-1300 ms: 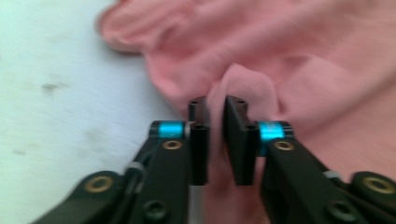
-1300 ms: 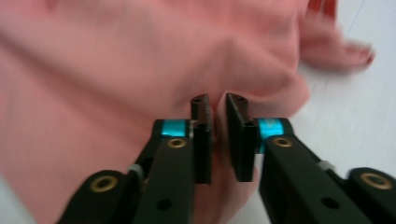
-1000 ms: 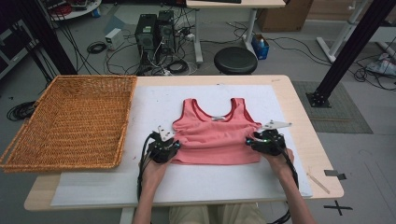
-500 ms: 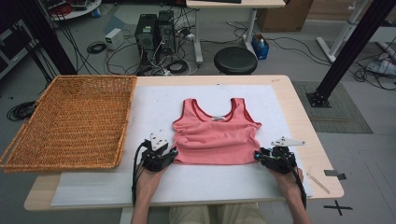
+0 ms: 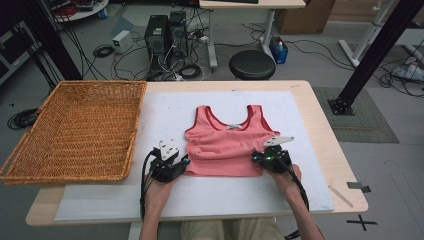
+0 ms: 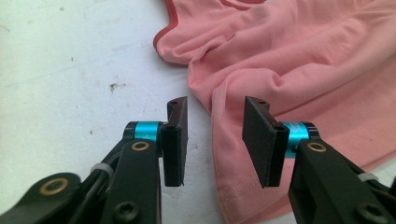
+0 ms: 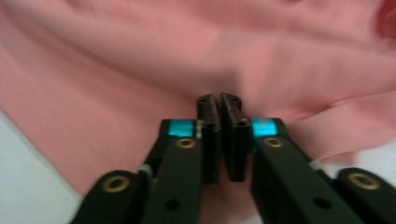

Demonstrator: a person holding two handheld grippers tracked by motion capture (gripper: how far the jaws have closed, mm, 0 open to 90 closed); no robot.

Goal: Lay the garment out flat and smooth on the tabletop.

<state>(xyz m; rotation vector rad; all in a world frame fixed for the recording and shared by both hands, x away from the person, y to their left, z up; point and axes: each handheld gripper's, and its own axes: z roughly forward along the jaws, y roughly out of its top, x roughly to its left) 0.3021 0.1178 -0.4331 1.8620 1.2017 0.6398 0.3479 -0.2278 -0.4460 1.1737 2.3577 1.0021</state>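
A pale wooden table covered by a white mat is seen from above, in a workshop with cables and computer towers on the floor behind. Nearest the viewer, two forearms come in from the bottom edge, each hand holding a black two-jaw gripper. The left gripper is set at the lower left corner of a pink tank top, which is laid flat near the middle of the mat with its neckline away from the person. In the left gripper view its jaws stand apart, having just been opening, and the side hem of the top lies between them without being pressed. The right gripper is placed at the lower right corner of the top; in the right gripper view its jaws have just been closing and are almost together, seemingly pinched on a fold of the pink fabric, though the picture is blurred. Further off on the left, a wicker basket rests partly over the table edge, well apart from the garment. A round black stool stands beyond the table. For the step in hand to be done well, the left corner should probably be gripped through both layers before anything is lifted, and both corners should be raised evenly so the fabric is not dragged or bunched.
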